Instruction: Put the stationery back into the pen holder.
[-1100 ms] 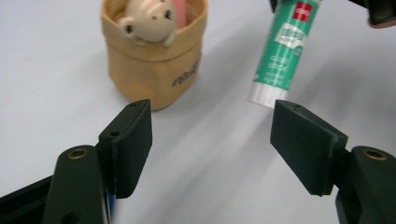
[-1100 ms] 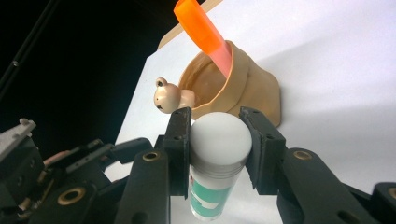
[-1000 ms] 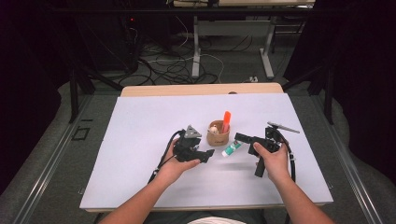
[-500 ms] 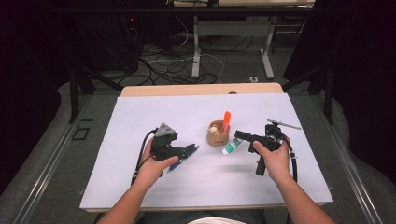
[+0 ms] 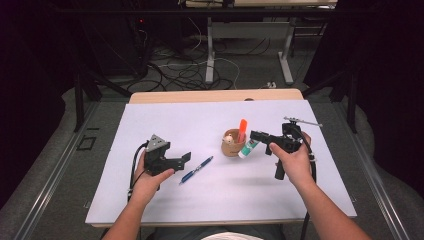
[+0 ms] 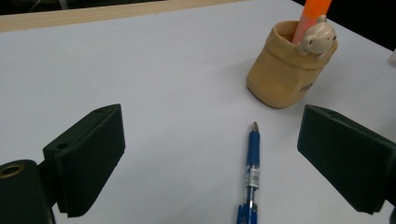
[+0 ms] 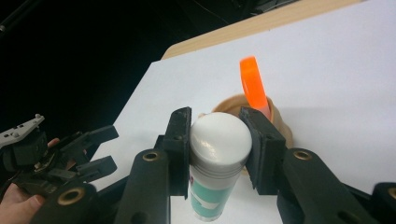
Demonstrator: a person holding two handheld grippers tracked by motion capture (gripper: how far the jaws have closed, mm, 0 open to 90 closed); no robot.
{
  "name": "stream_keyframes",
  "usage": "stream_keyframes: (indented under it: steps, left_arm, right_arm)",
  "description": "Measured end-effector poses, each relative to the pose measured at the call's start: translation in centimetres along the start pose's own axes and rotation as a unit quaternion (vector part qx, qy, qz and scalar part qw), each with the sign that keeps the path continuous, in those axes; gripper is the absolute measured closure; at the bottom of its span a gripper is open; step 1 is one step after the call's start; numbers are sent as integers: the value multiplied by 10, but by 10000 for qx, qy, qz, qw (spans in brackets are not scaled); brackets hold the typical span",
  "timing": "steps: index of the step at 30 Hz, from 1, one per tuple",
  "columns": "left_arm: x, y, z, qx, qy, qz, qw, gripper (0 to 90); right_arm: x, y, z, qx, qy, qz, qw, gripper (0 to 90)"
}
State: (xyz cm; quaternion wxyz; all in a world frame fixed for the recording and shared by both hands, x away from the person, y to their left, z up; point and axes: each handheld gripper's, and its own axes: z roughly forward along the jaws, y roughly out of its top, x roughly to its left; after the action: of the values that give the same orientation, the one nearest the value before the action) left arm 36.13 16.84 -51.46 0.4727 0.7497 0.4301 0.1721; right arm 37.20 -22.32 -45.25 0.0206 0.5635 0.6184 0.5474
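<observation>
Right gripper clamps glue stick, white cap facing its cam

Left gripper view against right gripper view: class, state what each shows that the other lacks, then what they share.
Left gripper view alone: a blue pen lying on the white table, between the wide-open pads of the left tool, untouched. Right gripper view alone: the right tool clamped on a white-capped glue stick, with the left tool farther off. Both: the tan holder with the orange marker in it.
</observation>
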Motion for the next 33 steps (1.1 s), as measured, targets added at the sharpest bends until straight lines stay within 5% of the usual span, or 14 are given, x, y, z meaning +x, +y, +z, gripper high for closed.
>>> stream_keyframes:
  steps: [13, 25, 33]
  left_arm:
    - [13, -12, 8, 252, 268, 48, 9993, 60]
    - [15, -14, 11, 422, 349, -39, 9985, 6]
    - [13, -15, 13, 437, 333, -7, 9985, 3]
  right_arm:
    - [34, 30, 17, 16, -365, -927, 9950, 649]
    - [43, 33, 48, 117, -925, -1824, 9788, 649]
    - [42, 30, 59, 168, -1109, -2086, 9715, 649]
